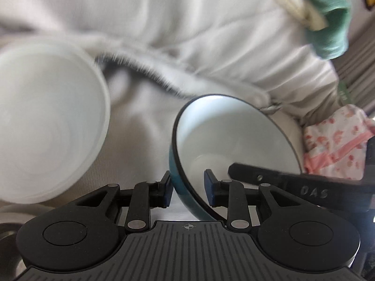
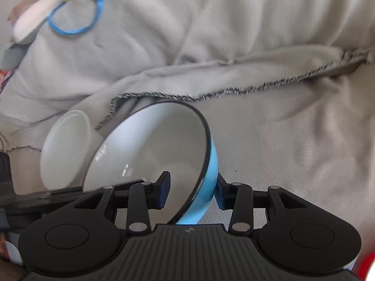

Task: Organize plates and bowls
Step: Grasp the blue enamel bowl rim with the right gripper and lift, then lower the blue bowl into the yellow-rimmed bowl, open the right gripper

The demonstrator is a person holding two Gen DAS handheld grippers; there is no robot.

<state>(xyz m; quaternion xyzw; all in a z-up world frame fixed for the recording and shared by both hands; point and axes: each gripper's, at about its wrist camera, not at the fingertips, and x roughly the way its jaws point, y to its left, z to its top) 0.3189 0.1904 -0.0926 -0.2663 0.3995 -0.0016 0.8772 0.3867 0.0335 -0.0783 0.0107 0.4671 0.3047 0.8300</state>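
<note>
A bowl, blue outside and white inside with a dark rim (image 1: 234,135) (image 2: 154,140), hangs tilted above the grey cloth (image 2: 281,140). My left gripper (image 1: 188,185) straddles the bowl's rim. Its outer pad touches the blue wall and its inner pad stands off the white inside, so it is open. My right gripper (image 2: 192,185) is shut on the opposite wall, with one pad on the blue outside and one inside. One of the right gripper's fingers (image 1: 257,176) reaches into the bowl in the left wrist view. A white bowl (image 1: 46,117) (image 2: 65,147) sits to the left on the cloth.
The cloth is rumpled, and a folded edge with a frayed hem (image 2: 211,91) runs across it. Teal fabric (image 1: 332,30) and pink patterned fabric (image 1: 335,140) lie at the right. A blue cord loop (image 2: 77,21) lies far left. A metal object (image 1: 7,245) shows at the lower left.
</note>
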